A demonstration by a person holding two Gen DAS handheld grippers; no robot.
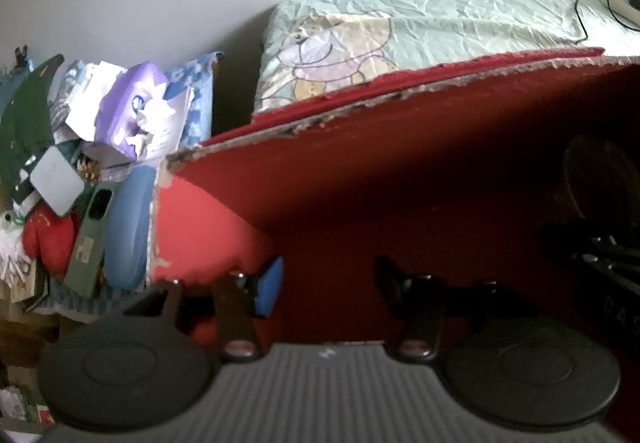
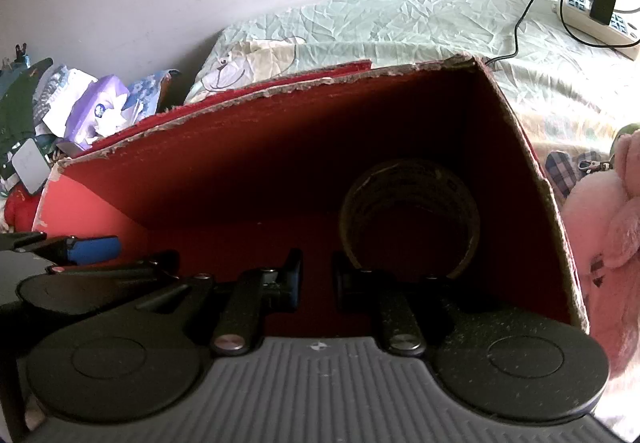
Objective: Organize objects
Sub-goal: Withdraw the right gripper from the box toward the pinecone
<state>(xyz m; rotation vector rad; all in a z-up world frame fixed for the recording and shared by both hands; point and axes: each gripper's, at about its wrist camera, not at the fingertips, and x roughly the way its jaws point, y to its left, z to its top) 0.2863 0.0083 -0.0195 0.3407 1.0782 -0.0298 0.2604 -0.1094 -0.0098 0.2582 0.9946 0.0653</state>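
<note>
A red cardboard box [image 1: 360, 179] with torn edges lies open toward me on the bed. Both grippers reach into it. My left gripper [image 1: 328, 279] is open, and only the red box floor shows between its blue-padded fingers [image 1: 269, 285]. My right gripper [image 2: 316, 275] has its jaws a narrow gap apart with nothing in the gap. A roll of brown tape [image 2: 408, 219] stands on edge inside the box, just beyond the right gripper and a little to its right. In the left wrist view the tape roll [image 1: 600, 179] is a dim shape at the far right. The left gripper's blue pad [image 2: 94, 248] shows at the left of the right wrist view.
A pale green cartoon bedsheet [image 2: 400, 23] lies behind the box, with a power strip [image 2: 596, 13], charger and black cable at the back right. A pink plush toy [image 2: 600, 211] presses against the box's right wall. Left of the box is a clutter pile with a purple pack [image 1: 132, 111] and a blue object [image 1: 128, 227].
</note>
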